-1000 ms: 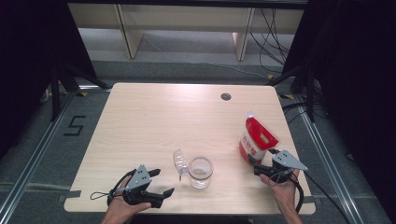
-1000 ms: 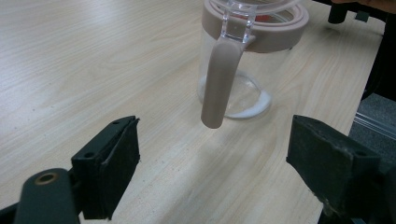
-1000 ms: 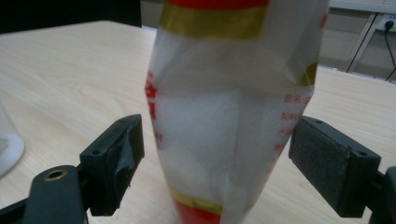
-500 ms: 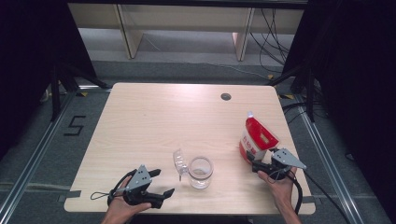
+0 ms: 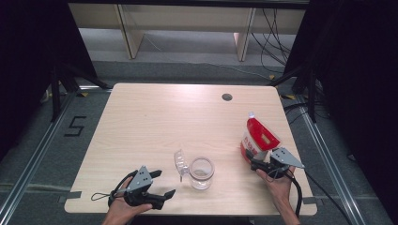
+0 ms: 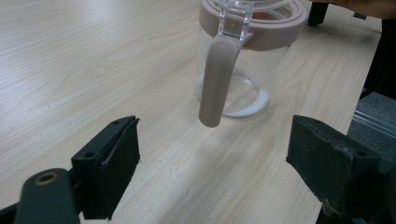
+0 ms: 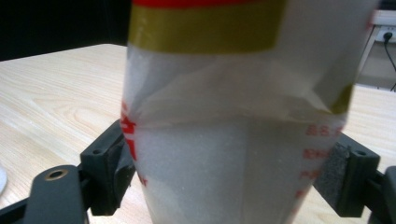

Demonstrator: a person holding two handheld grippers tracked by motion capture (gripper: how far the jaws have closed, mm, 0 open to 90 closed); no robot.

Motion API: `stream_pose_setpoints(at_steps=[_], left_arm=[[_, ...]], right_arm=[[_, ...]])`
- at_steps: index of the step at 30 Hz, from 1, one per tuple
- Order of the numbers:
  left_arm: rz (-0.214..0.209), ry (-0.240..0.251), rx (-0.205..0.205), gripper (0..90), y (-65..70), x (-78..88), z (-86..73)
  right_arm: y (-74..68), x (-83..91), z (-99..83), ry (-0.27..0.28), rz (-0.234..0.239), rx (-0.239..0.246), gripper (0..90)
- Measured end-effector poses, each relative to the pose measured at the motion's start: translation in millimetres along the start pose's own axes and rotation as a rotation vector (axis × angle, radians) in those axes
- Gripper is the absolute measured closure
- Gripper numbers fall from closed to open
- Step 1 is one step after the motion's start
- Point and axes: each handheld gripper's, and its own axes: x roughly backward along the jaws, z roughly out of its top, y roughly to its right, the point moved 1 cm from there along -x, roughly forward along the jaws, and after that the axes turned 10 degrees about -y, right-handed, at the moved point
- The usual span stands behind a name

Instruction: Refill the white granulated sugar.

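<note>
Right tool (image 5: 257,163) is closing its jaws around the lower body of the red-and-white pouch (image 5: 257,137), which is standing upright near the right edge of the bench (image 5: 155,117); pads are flanking both sides, probably just touching. The pouch is looking soft and crinkly, its granular fill giving it some heft, so it is asking for a low, firm grip below the fold. Left tool (image 5: 155,185) is resting open near the front edge, facing the lidded clear jar (image 5: 201,172): rigid, smooth, possibly slippery.
</note>
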Motion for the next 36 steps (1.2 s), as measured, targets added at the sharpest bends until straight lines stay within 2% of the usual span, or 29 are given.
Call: stream_pose_setpoints(at_steps=[4,6,7,9,10,11,16,17,19,23,30,33,36], left_arm=[[0.002,0.002,-0.001,16.5,0.6,0.3,0.1],[0.002,0.0,-0.005,16.5,0.4,0.2,0.1],[0.009,-0.005,-0.005,16.5,0.7,0.6,0.0],[0.007,-0.005,-0.007,16.5,0.7,0.5,0.0],[0.007,-0.007,-0.009,16.5,0.6,0.6,0.1],[0.008,-0.006,-0.008,16.5,0.8,0.5,0.1],[0.008,-0.006,-0.03,16.5,-0.3,0.5,0.4],[0.007,-0.005,-0.028,16.5,-0.1,0.6,0.4],[0.003,-0.001,-0.032,16.5,-0.6,0.4,0.4],[0.009,-0.006,-0.031,16.5,-0.2,0.6,0.3],[0.009,-0.006,-0.03,16.5,-0.4,0.3,0.3],[0.002,-0.002,-0.031,16.5,-0.4,-0.1,0.4],[0.008,-0.006,-0.031,16.5,-0.5,0.2,0.3]], right_arm=[[-1.9,-1.1,-0.5,0.003,0.007,-0.009,20.5],[-2.1,-3.3,-0.3,0.017,0.013,0.009,20.7],[-1.8,-3.7,-0.2,0.017,0.012,0.02,20.8],[-2.2,-3.7,-0.7,0.009,0.015,0.017,21.3],[-3.3,-3.5,-1.1,0.001,0.008,0.001,21.6],[-3.0,-4.5,-1.1,0.003,0.011,0.009,21.8],[-2.1,-6.8,-1.6,0.033,0.018,0.002,21.8],[-1.2,-7.4,-0.9,0.036,0.025,0.024,21.9],[-0.8,-7.0,-0.9,0.049,0.01,0.027,22.0],[-2.6,-6.8,-1.8,0.039,0.015,0.002,22.0],[-2.6,-8.2,-2.5,0.051,0.011,-0.001,22.0],[-2.2,-9.6,-2.3,0.064,0.028,0.001,22.6],[-1.5,-9.9,-1.9,0.06,0.025,-0.004,24.1]])
